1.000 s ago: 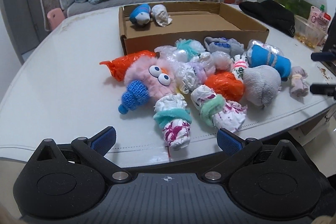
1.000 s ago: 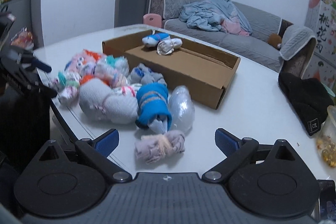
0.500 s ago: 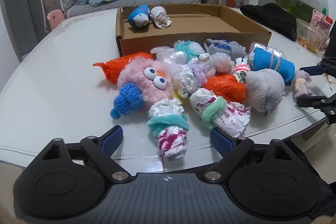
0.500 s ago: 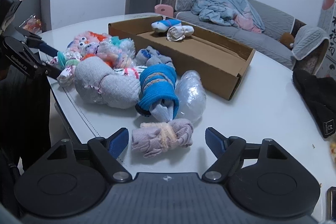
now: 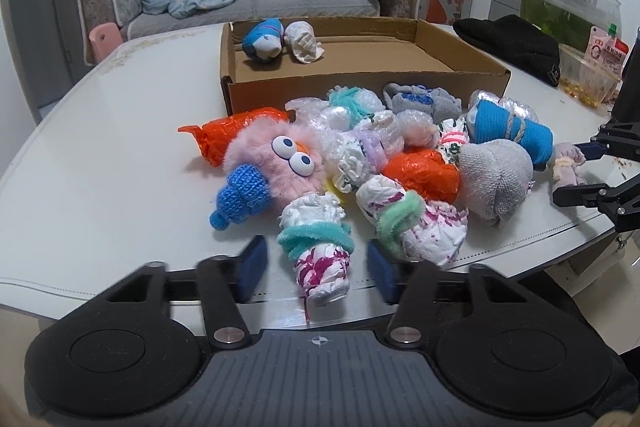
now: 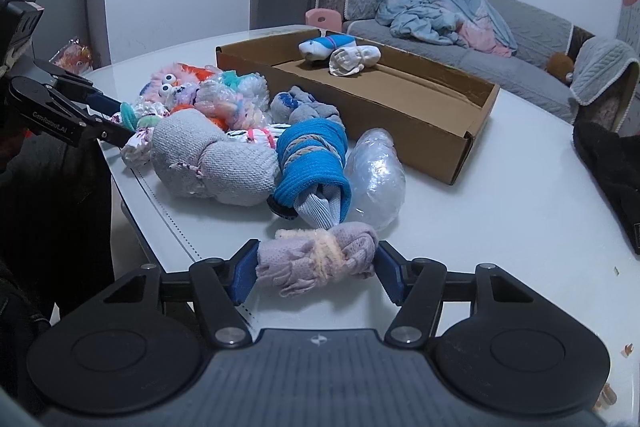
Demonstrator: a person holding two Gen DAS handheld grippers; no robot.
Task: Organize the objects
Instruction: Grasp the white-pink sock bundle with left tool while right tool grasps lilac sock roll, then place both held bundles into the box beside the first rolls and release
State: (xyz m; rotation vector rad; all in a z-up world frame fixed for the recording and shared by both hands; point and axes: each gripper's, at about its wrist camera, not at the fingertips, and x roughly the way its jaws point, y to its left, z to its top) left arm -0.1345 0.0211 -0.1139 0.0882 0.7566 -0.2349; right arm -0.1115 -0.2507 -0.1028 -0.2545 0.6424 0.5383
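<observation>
A heap of rolled socks and wrapped bundles lies in front of a shallow cardboard box (image 5: 360, 89) (image 6: 404, 115). A blue-white roll (image 5: 262, 41) and a white roll (image 5: 304, 43) lie inside the box. My left gripper (image 5: 316, 269) has its jaws closing around a white-and-magenta bundle with a teal band (image 5: 320, 255). A small gap shows on each side of that bundle. My right gripper (image 6: 316, 275) is closing on a lilac sock roll tied with yellow (image 6: 320, 261), and both pads touch its ends. A pink fluffy toy (image 5: 276, 163) sits at the heap's left.
A black cap (image 5: 516, 43) (image 6: 612, 155) lies right of the box. A glass bowl (image 5: 568, 11) and a snack container (image 5: 588, 79) stand at the table's far right. The table's near edge (image 5: 120, 291) runs just under both grippers. A sofa stands behind.
Both pairs of jaws have narrowed a lot. The left now brackets the teal-banded bundle closely. The right has edged forward and its pads have come onto the lilac roll.
</observation>
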